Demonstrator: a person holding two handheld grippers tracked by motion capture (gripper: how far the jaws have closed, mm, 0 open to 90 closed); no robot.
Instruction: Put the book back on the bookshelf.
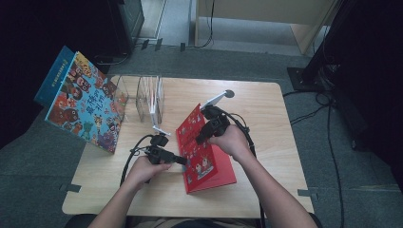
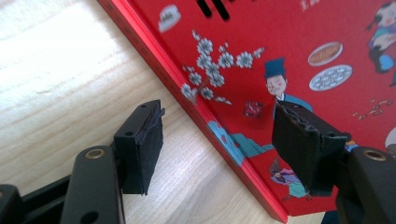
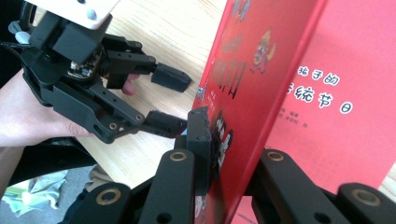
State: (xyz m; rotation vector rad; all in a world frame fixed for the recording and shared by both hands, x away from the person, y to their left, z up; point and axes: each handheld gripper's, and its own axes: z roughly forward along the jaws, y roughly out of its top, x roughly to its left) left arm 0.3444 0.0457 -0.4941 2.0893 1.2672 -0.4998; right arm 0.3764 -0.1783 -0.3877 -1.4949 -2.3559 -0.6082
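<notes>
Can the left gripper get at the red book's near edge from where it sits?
Probably yes. The left gripper is open right beside the red book, its jaws straddling the book's edge with only bare table between. The right gripper clamps the lifted cover higher up, away from that edge.

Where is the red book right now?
In the high view the red book lies mid-table, right of the left gripper, its front cover clamped by the right gripper.

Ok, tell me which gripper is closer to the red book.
Right. The right gripper clamps the red book by its cover; the left gripper waits open at its edge.
</notes>
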